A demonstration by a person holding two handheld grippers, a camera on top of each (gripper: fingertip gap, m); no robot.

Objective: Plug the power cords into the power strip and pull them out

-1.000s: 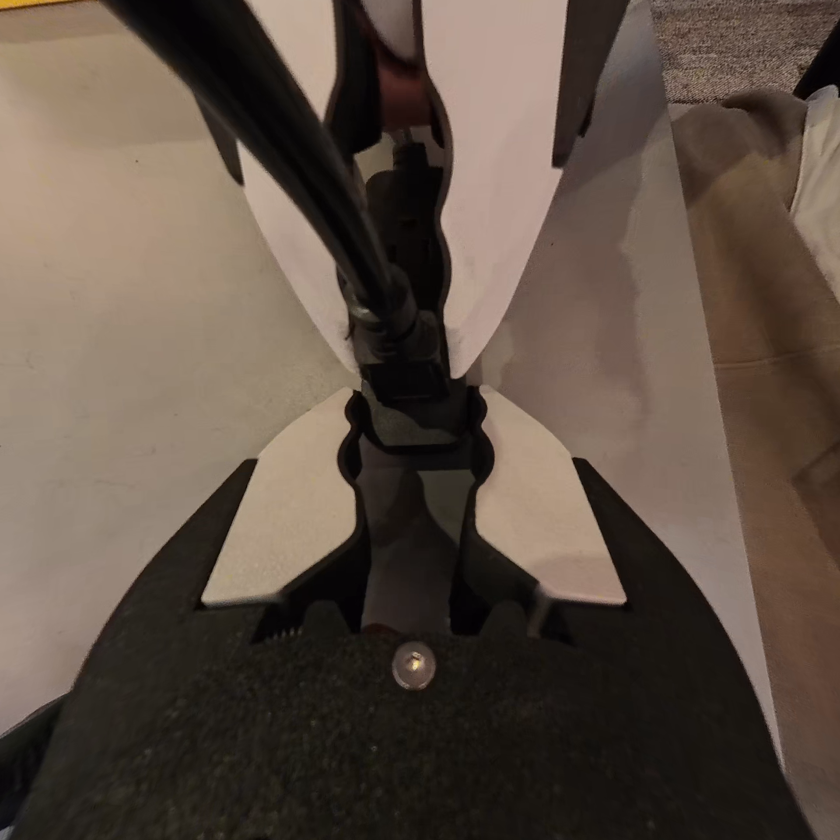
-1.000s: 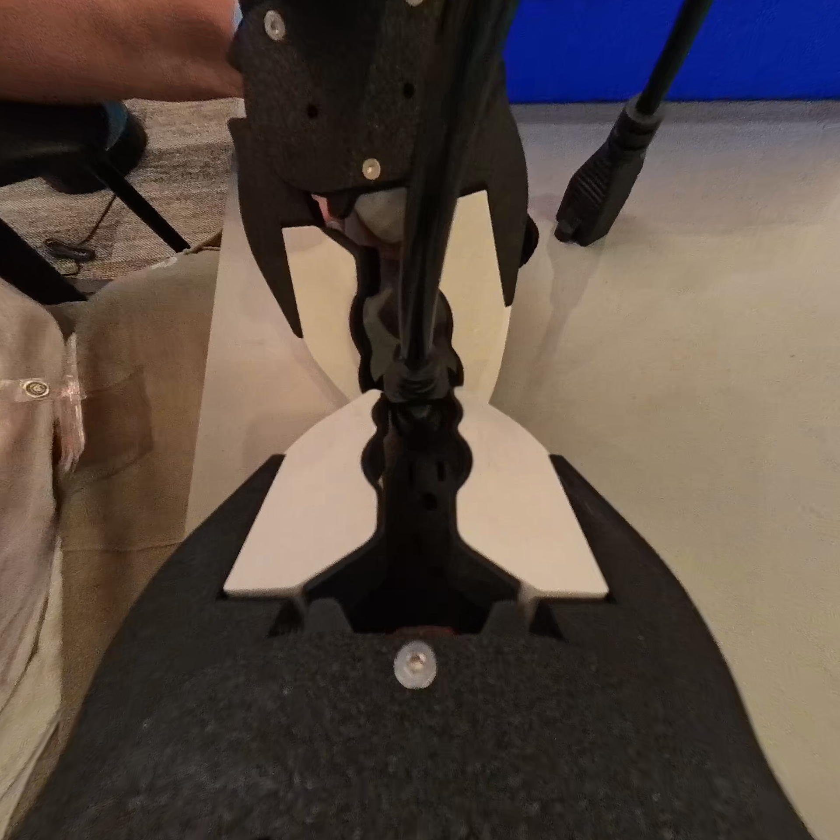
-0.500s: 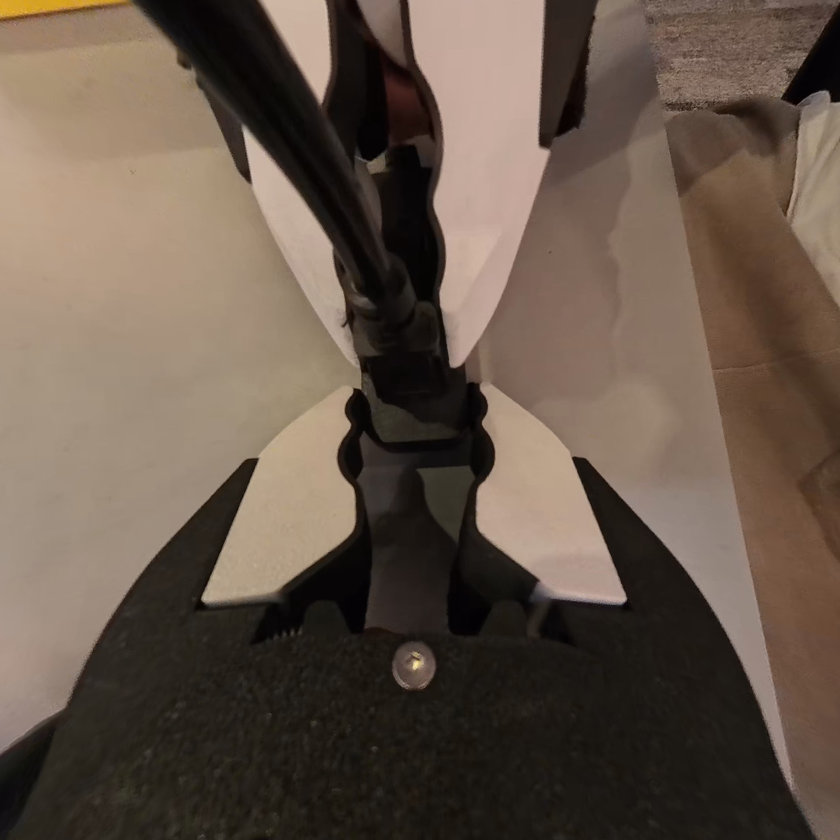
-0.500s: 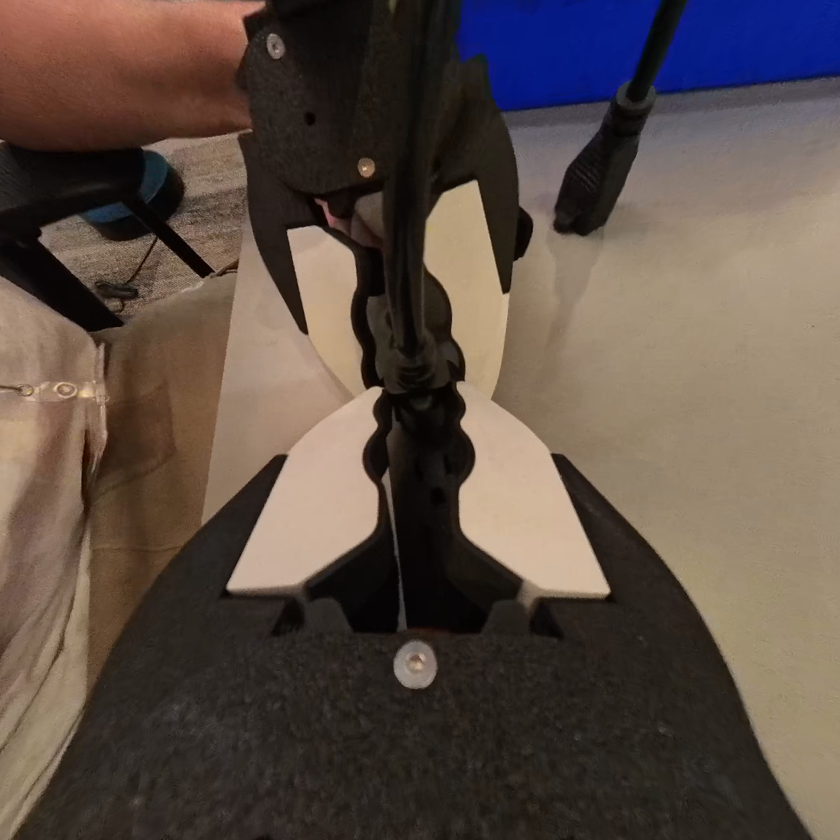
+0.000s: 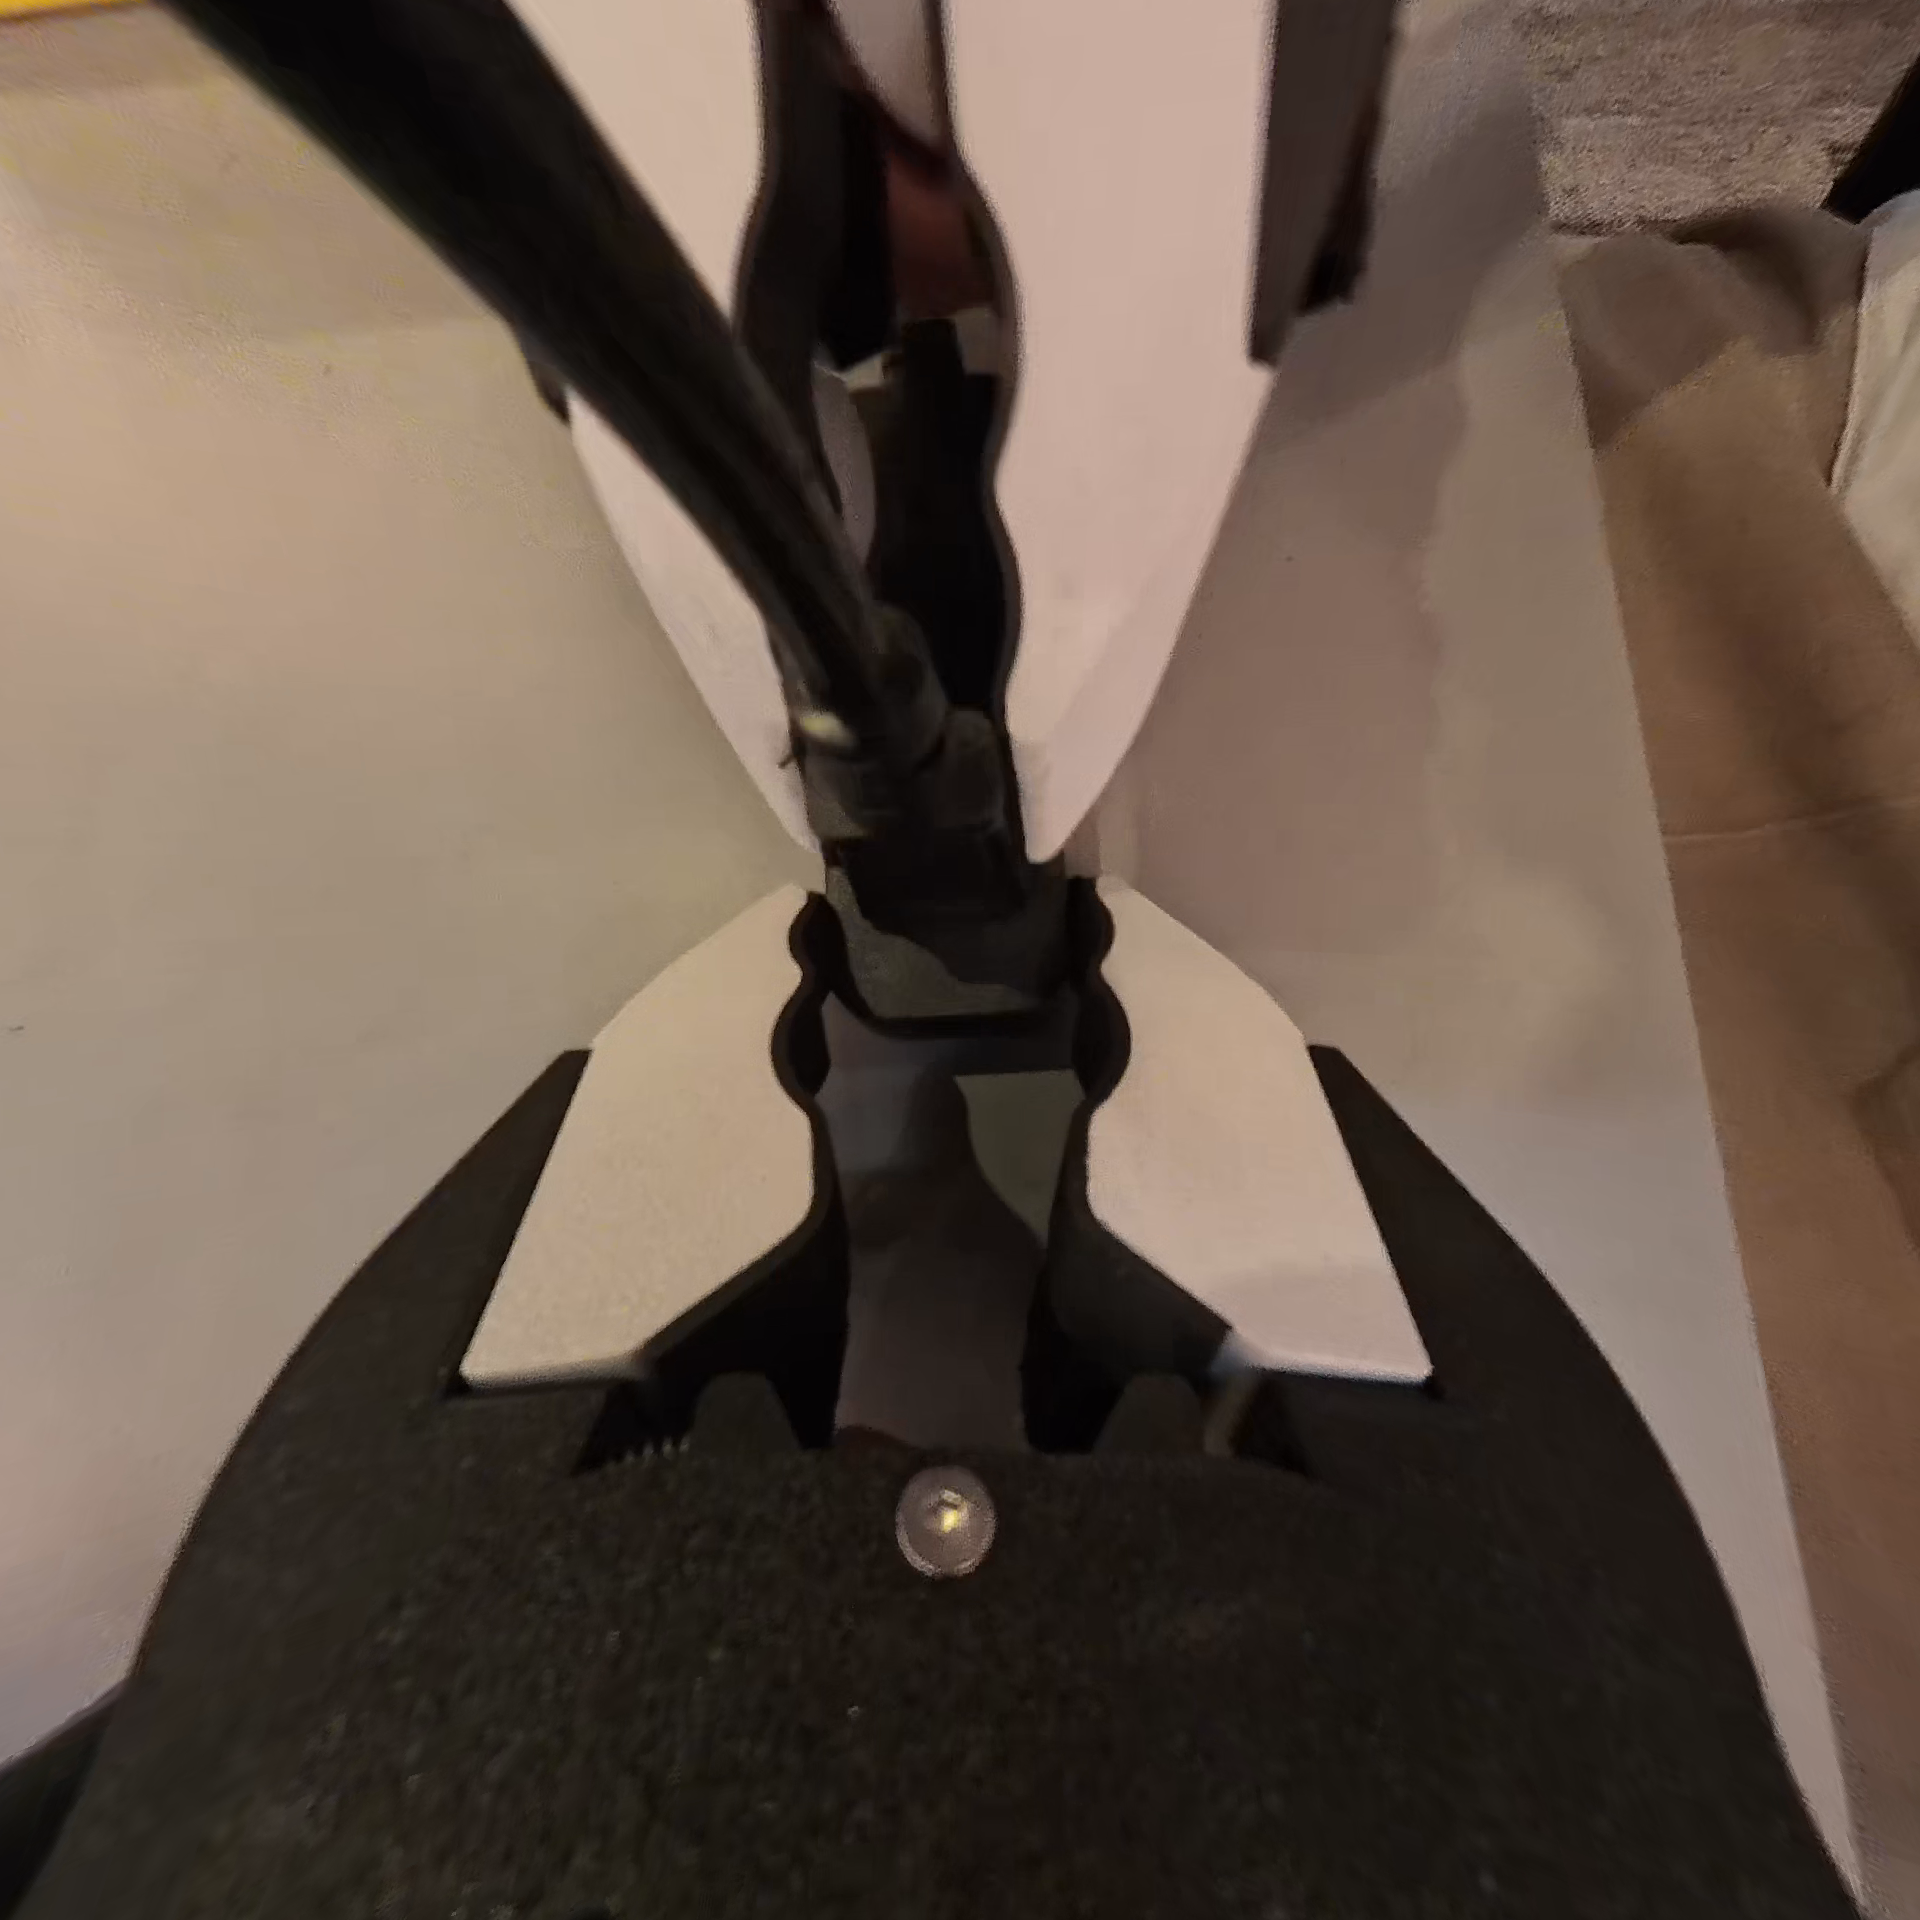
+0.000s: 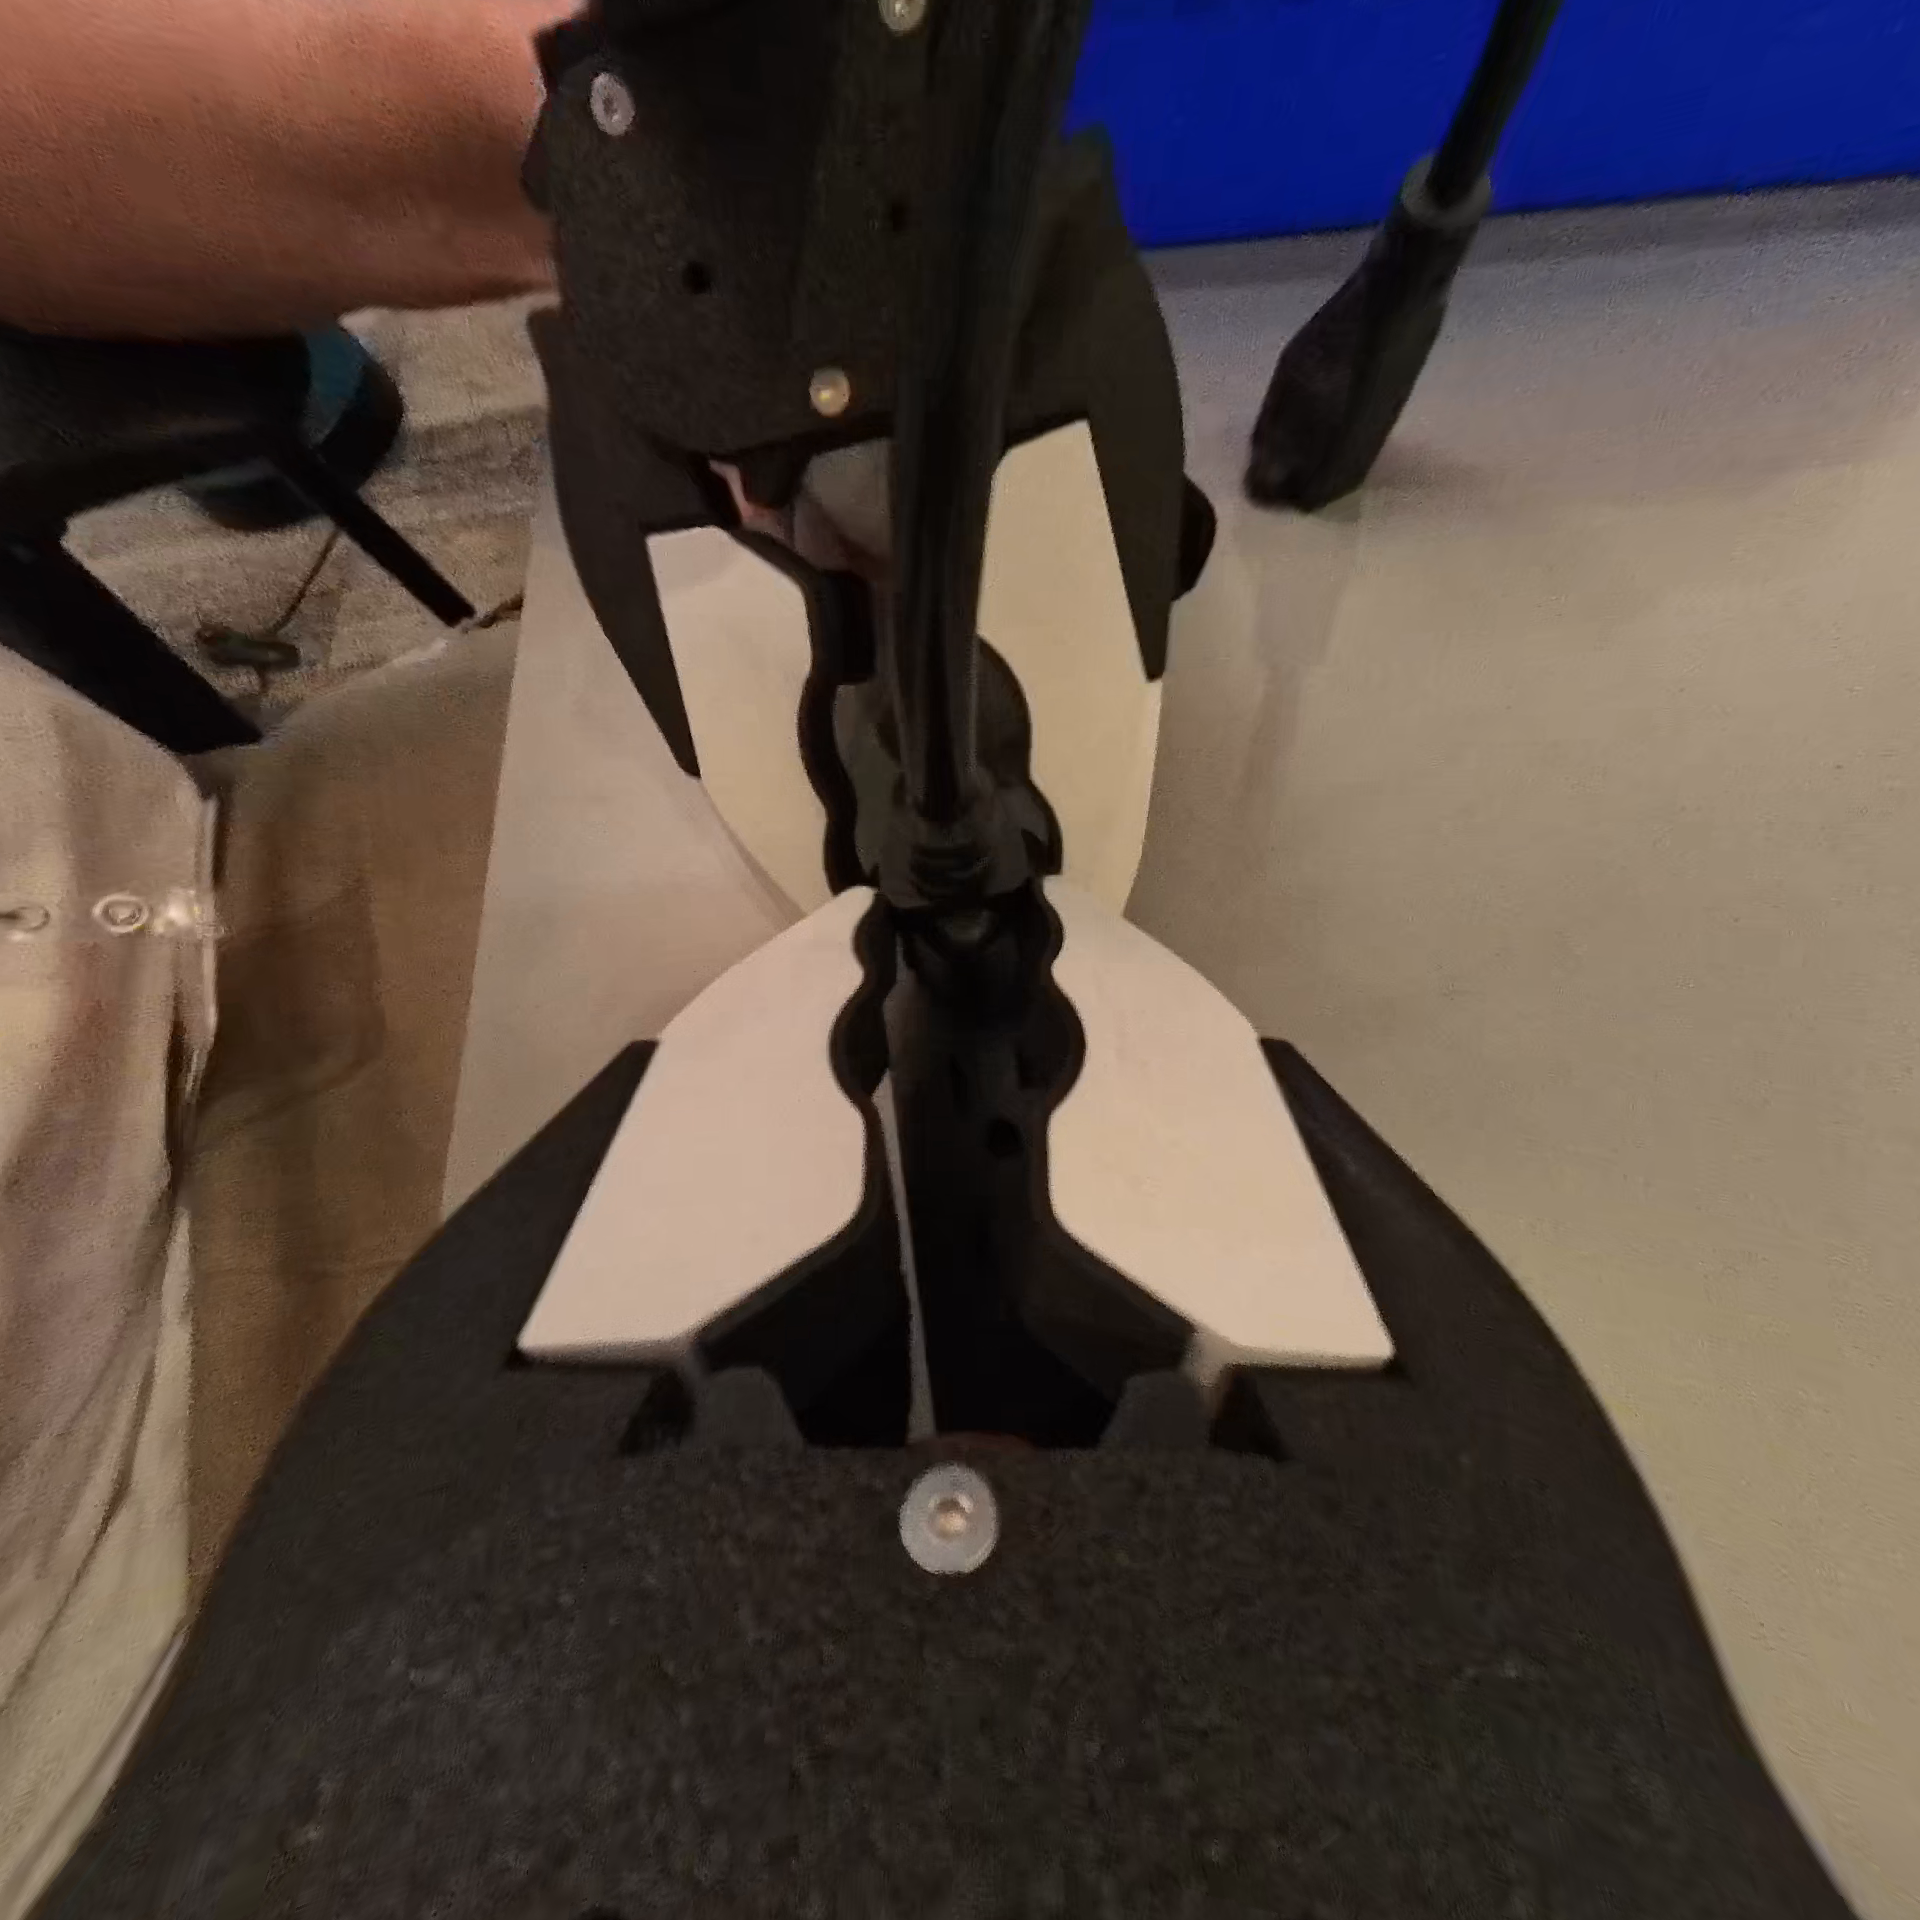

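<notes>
The left claw (image 5: 945,935) is closed on a black connector block (image 5: 935,961), and the right claw (image 6: 961,935) meets it tip to tip, clamped on a black plug (image 6: 951,904) — both held just above the pale worktop (image 5: 260,727). Whether plug and block are joined cannot be told. Two black power cords (image 5: 582,312) rise from the plug toward the upper left. A second black plug (image 6: 1351,364) stands well apart, near a blue wall (image 6: 1299,94).
</notes>
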